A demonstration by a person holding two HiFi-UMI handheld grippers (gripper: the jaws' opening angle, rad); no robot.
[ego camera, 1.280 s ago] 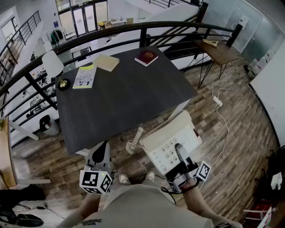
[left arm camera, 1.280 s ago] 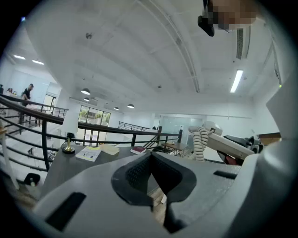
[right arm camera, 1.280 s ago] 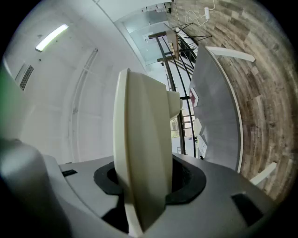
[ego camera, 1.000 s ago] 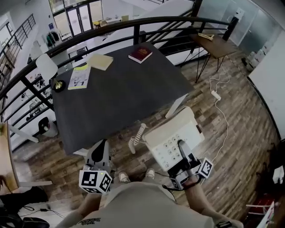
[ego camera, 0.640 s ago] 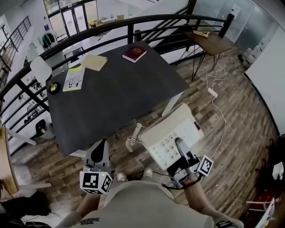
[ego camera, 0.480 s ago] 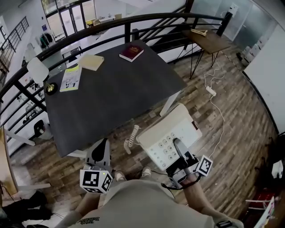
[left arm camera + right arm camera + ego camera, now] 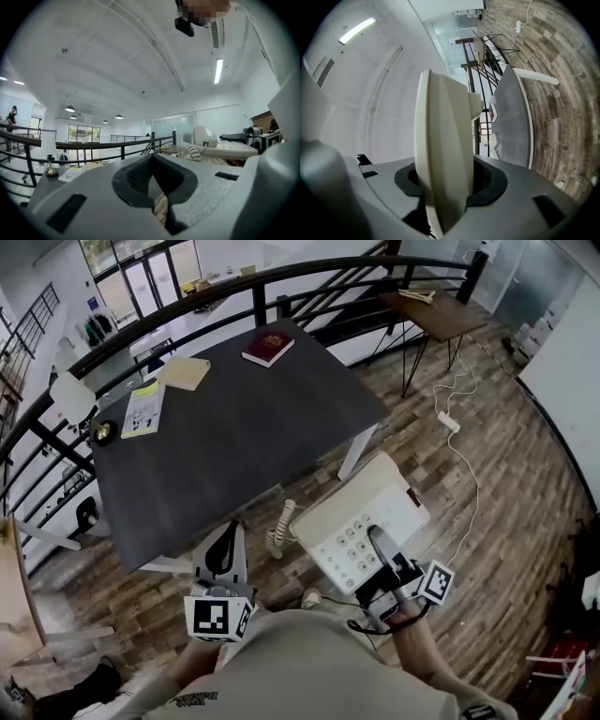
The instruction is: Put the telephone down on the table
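Note:
A cream desk telephone (image 7: 361, 517) with a keypad hangs over the wood floor, just off the near right corner of the dark table (image 7: 234, 442). My right gripper (image 7: 373, 536) is shut on its near edge, and its coiled cord (image 7: 278, 527) dangles at the left. In the right gripper view the telephone's body (image 7: 440, 140) stands edge-on between the jaws of the right gripper (image 7: 446, 165). My left gripper (image 7: 227, 534) is shut on nothing, by the table's near edge. The left gripper view shows the left gripper (image 7: 153, 159) empty and the telephone (image 7: 227, 148) at the right.
On the table's far side lie a red book (image 7: 267, 346), a tan book (image 7: 185, 372) and a leaflet (image 7: 142, 409), with a white lamp (image 7: 75, 395) at the far left corner. A black railing (image 7: 281, 282) runs behind. A power strip (image 7: 449, 423) lies on the floor.
My left gripper has shifted right and forward toward the table's near edge and rolled a little. The telephone stays in the right gripper's hold, moved slightly with the hand.

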